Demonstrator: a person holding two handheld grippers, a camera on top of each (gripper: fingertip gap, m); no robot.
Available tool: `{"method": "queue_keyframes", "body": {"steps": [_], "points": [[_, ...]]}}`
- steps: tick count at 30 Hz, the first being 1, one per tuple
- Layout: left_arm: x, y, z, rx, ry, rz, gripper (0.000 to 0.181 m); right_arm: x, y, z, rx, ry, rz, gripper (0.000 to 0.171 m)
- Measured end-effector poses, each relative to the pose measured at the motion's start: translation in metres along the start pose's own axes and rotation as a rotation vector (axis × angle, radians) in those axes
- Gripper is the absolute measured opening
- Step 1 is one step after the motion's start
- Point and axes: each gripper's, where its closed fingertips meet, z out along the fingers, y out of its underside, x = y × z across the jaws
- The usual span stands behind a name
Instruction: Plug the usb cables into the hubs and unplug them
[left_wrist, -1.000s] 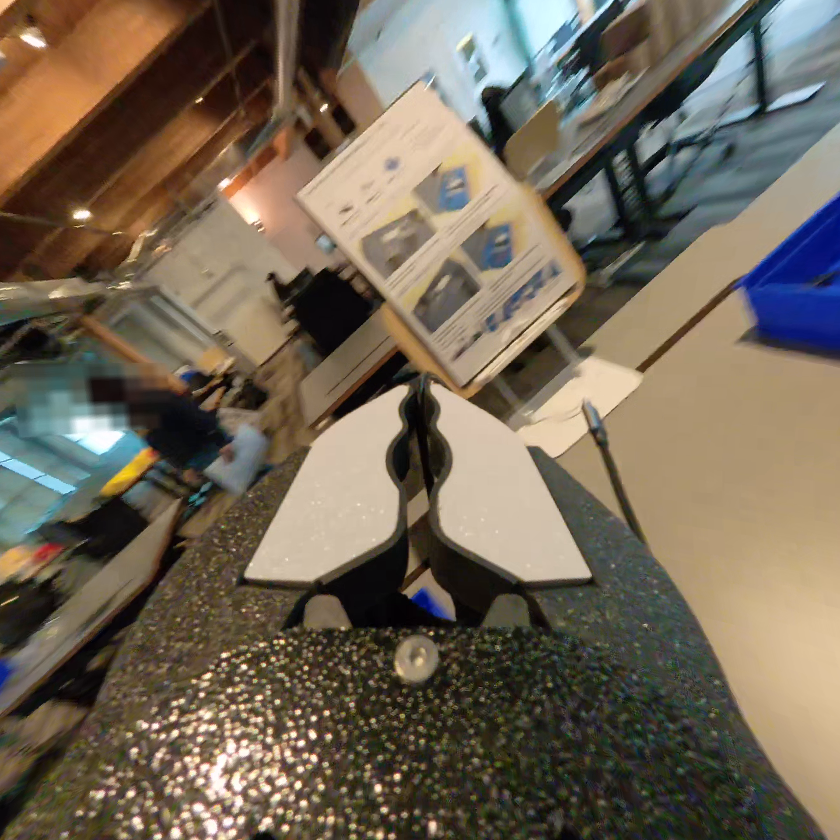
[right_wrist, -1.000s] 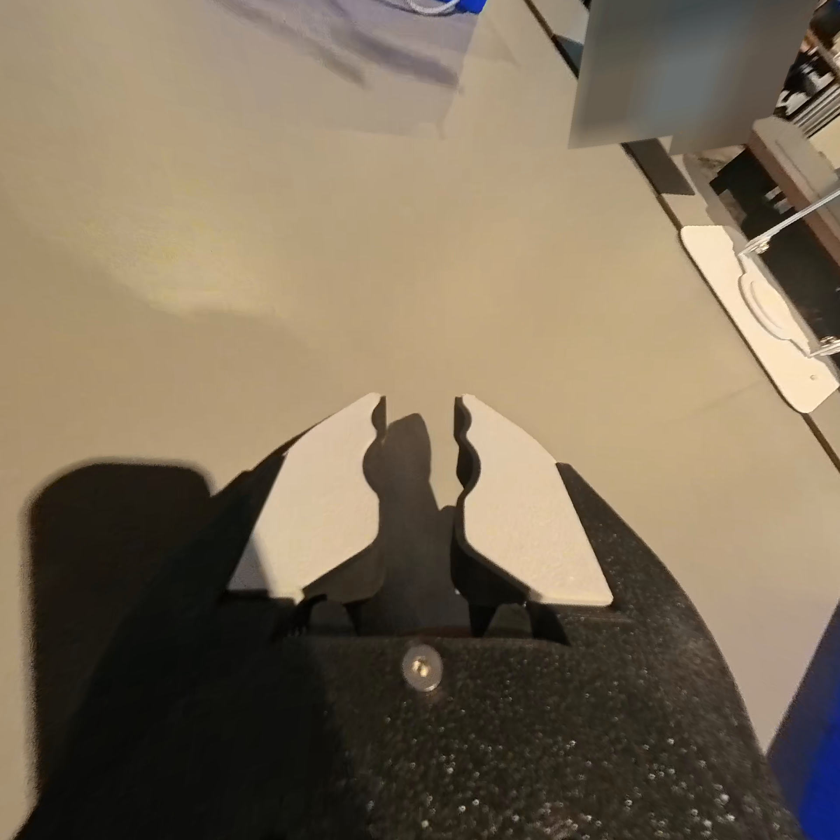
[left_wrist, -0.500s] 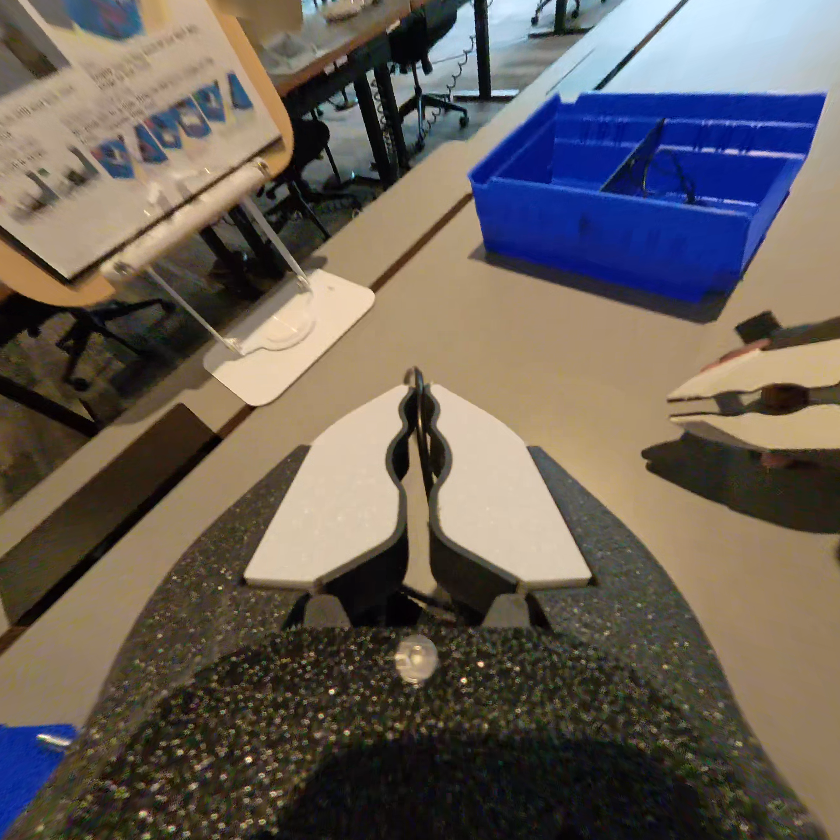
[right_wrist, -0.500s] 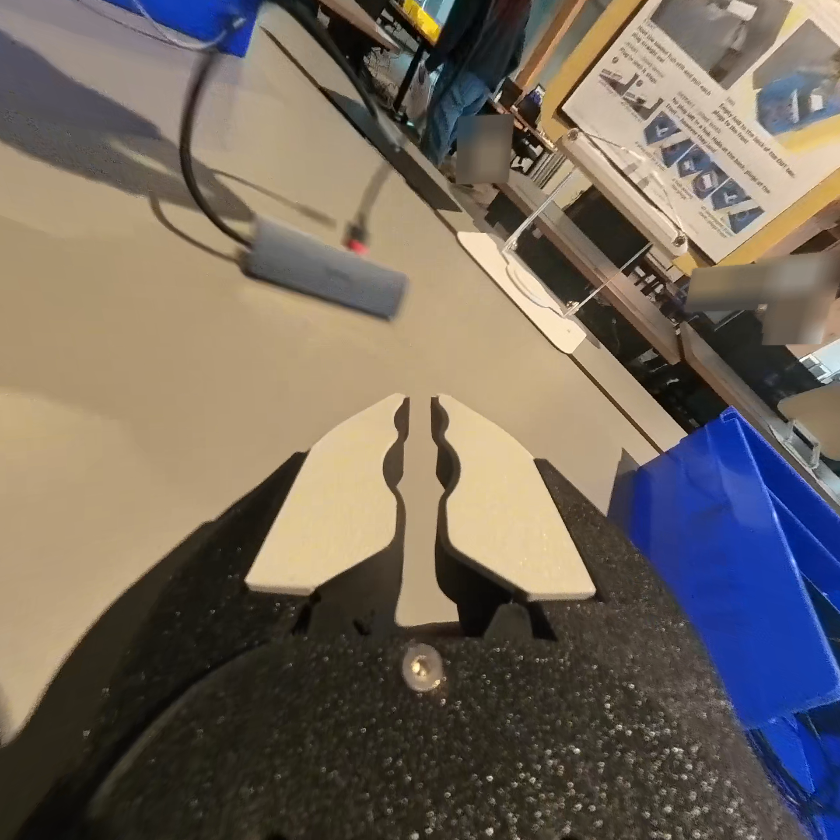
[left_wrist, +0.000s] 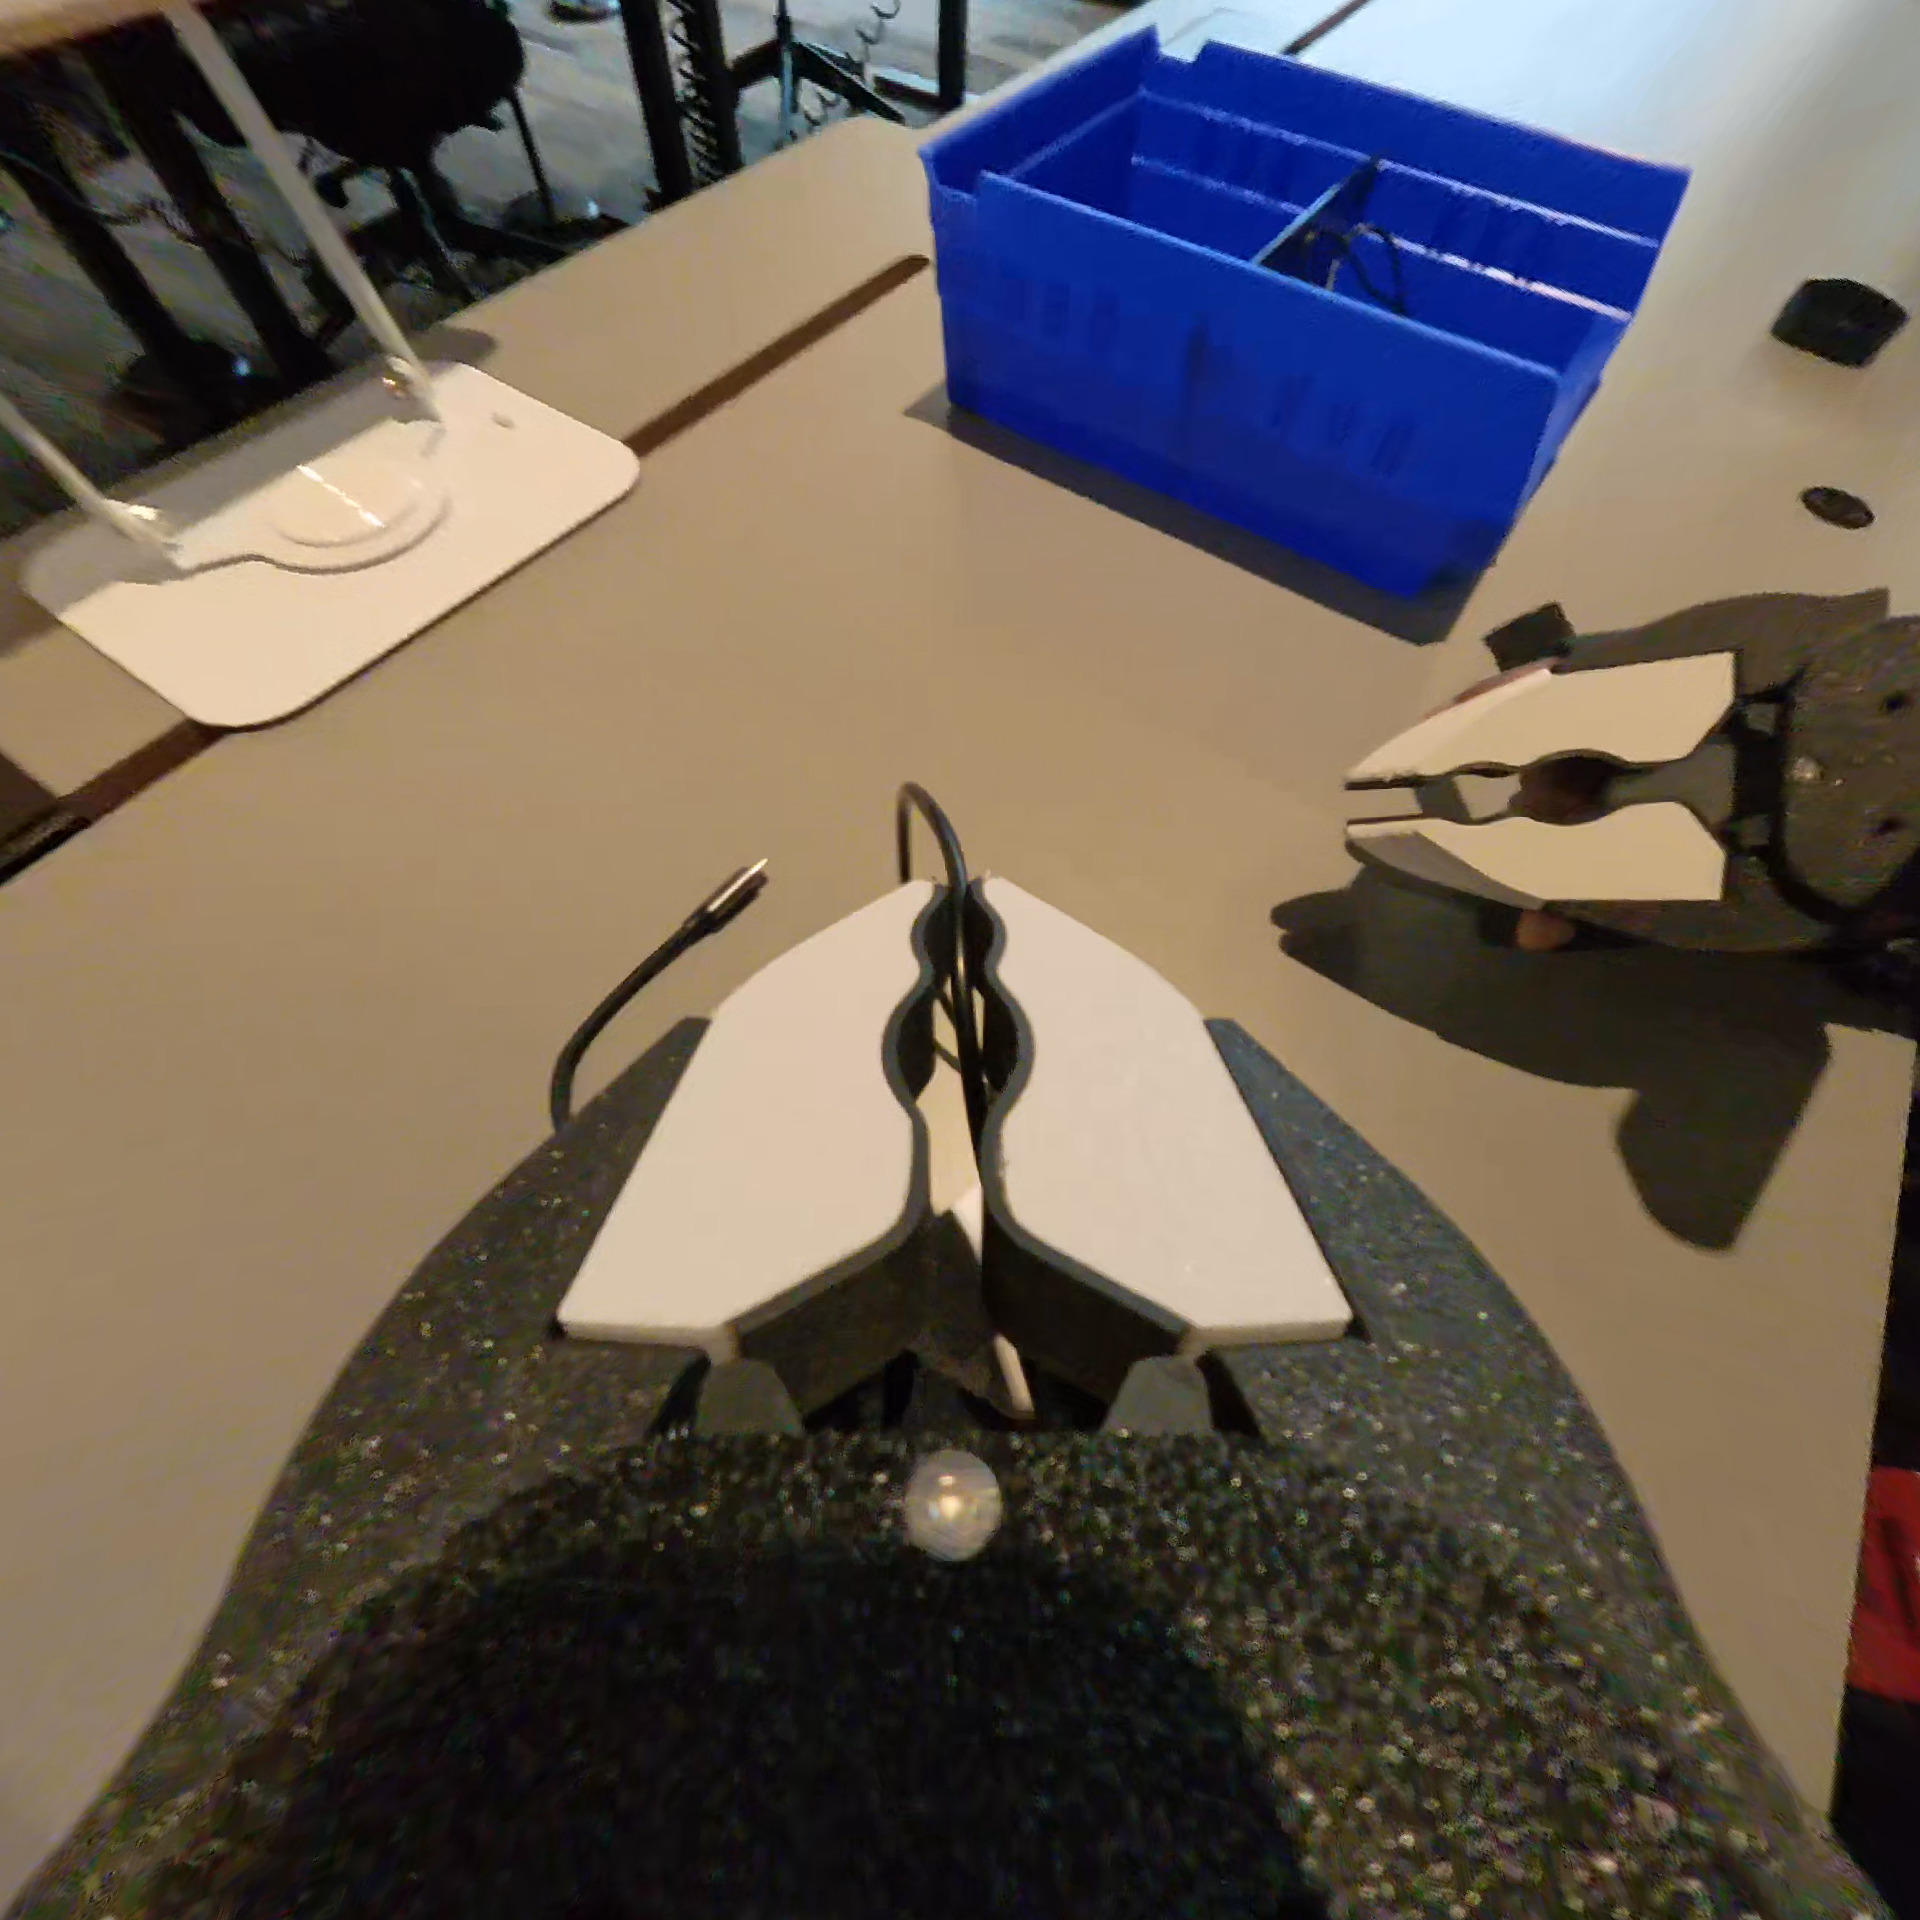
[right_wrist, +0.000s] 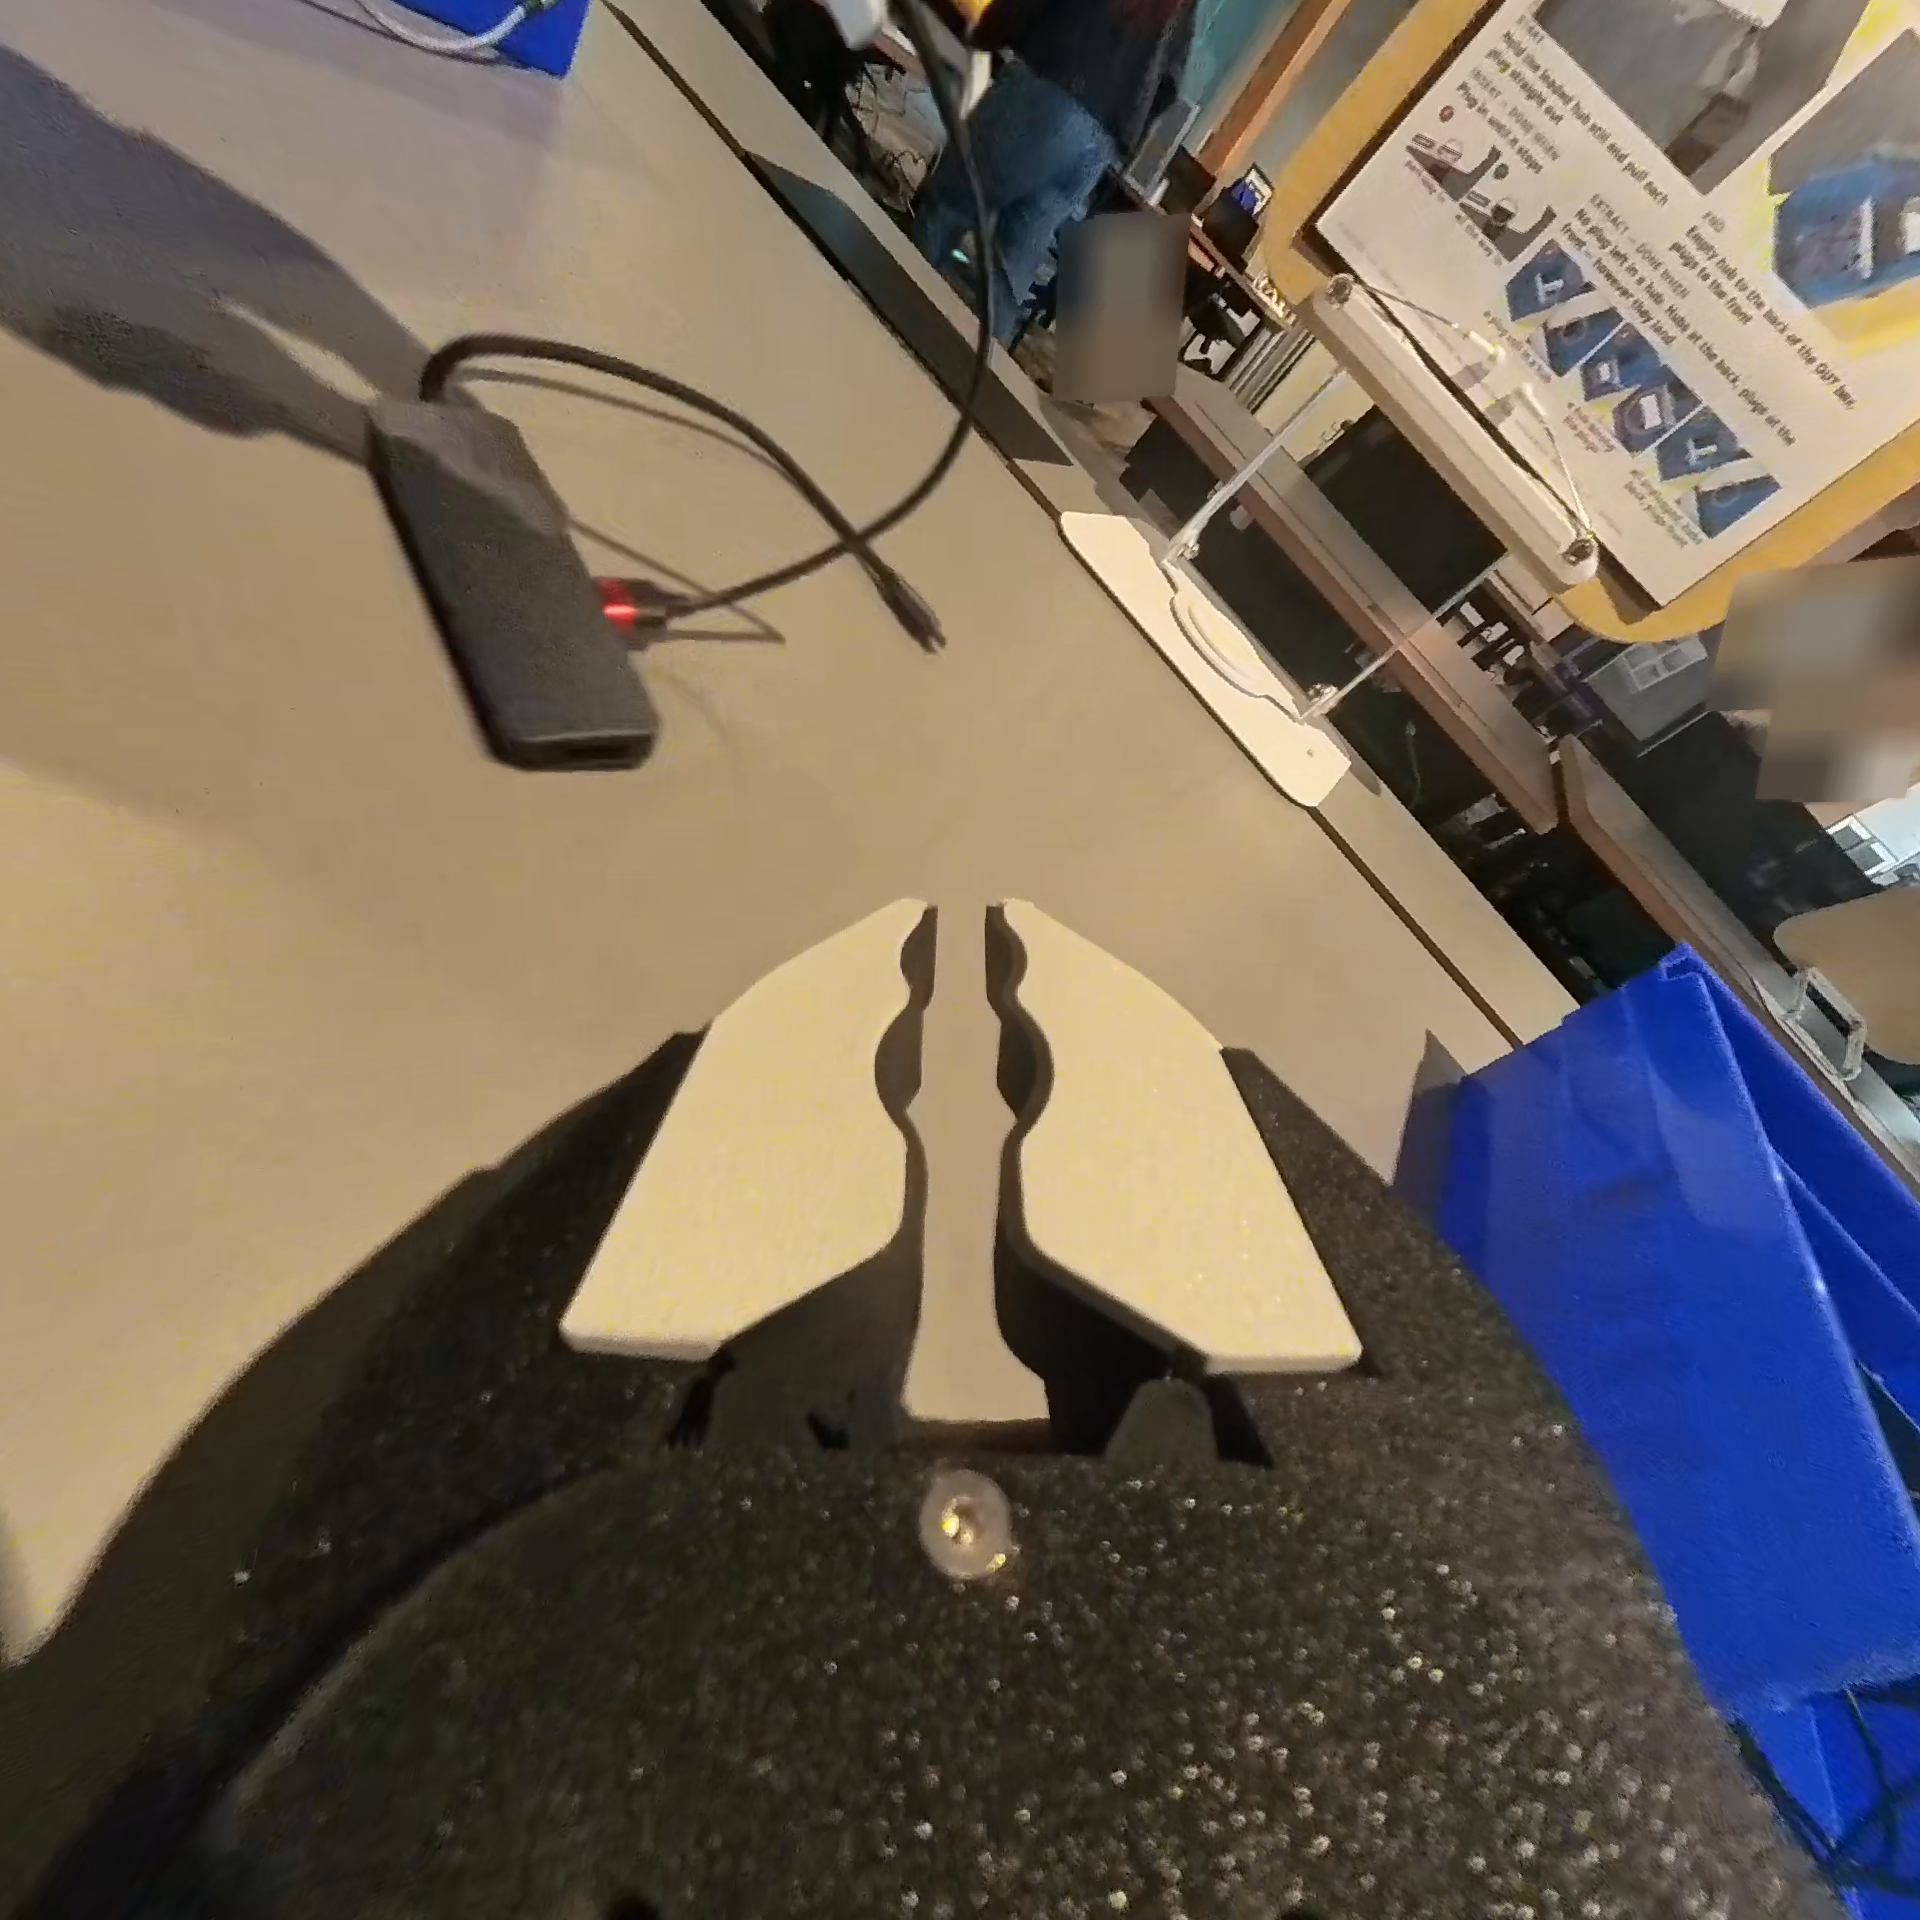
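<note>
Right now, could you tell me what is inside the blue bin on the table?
The blue bin has dividers, and a thin dark cable loops in a rear compartment. Its front wall hides the nearest compartment's floor, so anything else there cannot be seen.

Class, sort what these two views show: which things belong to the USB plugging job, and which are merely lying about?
Job:
- left gripper, shut on black cable
- right gripper, slightly open, empty
- dark USB hub
- red-collared plug in hub
- blue divided bin

Lying about:
- white stand base
- instruction board
- black cap
</note>
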Motion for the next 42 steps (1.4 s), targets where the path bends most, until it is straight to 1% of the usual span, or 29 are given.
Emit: {"method": "queue_keyframes", "body": {"steps": [3, 5, 7, 9, 12, 16, 19, 20, 21, 23, 24, 25, 29, 31, 33, 35, 39, 42], "points": [[0.006, 0.008, 0.014, -0.040, 0.044, 0.035, 0.002, -0.003, 0.000, 0.001, -0.005, -0.018, -0.007, 0.009], [0.015, 0.015, 0.025, -0.077, 0.133, 0.065, 0.003, -0.009, 0.000, 0.003, -0.012, -0.057, -0.007, 0.010], [0.018, 0.016, 0.034, -0.072, 0.178, 0.085, 0.003, -0.016, 0.002, 0.007, -0.041, -0.118, -0.011, 0.012], [0.022, 0.018, 0.040, -0.062, 0.240, 0.116, 0.003, -0.025, 0.007, 0.011, -0.096, -0.209, 0.008, 0.019], [0.032, 0.023, 0.046, -0.033, 0.333, 0.174, 0.002, -0.033, 0.005, 0.019, -0.137, -0.341, 0.110, 0.030], [0.043, 0.035, 0.051, -0.016, 0.426, 0.232, 0.003, -0.027, -0.010, 0.033, -0.125, -0.413, 0.237, 0.042], [0.051, 0.045, 0.050, -0.013, 0.480, 0.276, 0.003, -0.027, -0.012, 0.043, -0.162, -0.455, 0.215, 0.049], [0.053, 0.047, 0.050, -0.006, 0.496, 0.283, 0.003, -0.031, -0.011, 0.046, -0.174, -0.475, 0.193, 0.049], [0.054, 0.049, 0.050, -0.001, 0.507, 0.283, 0.003, -0.035, -0.010, 0.048, -0.185, -0.492, 0.166, 0.045], [0.054, 0.053, 0.051, -0.001, 0.516, 0.278, 0.003, -0.041, -0.004, 0.054, -0.205, -0.501, 0.094, 0.026], [0.052, 0.055, 0.051, -0.003, 0.511, 0.276, 0.003, -0.043, -0.002, 0.056, -0.206, -0.491, 0.062, 0.016], [0.050, 0.058, 0.052, -0.007, 0.500, 0.276, 0.003, -0.044, -0.001, 0.058, -0.202, -0.485, 0.047, 0.010], [0.044, 0.067, 0.054, -0.025, 0.469, 0.271, 0.006, -0.049, 0.002, 0.061, -0.208, -0.487, 0.088, 0.004], [0.035, 0.070, 0.057, -0.048, 0.409, 0.267, 0.018, -0.046, 0.003, 0.062, -0.212, -0.478, 0.107, 0.003], [0.026, 0.069, 0.055, -0.058, 0.336, 0.276, 0.026, -0.044, 0.004, 0.062, -0.216, -0.476, 0.134, 0.002], [0.014, 0.062, 0.047, -0.035, 0.249, 0.275, 0.035, -0.042, 0.004, 0.062, -0.215, -0.472, 0.152, 0.002], [-0.003, 0.049, 0.019, 0.088, 0.098, 0.212, 0.040, -0.041, 0.004, 0.062, -0.209, -0.465, 0.155, 0.002], [-0.008, 0.055, -0.006, 0.166, 0.025, 0.163, 0.044, -0.040, 0.003, 0.061, -0.201, -0.465, 0.160, 0.001]]}}
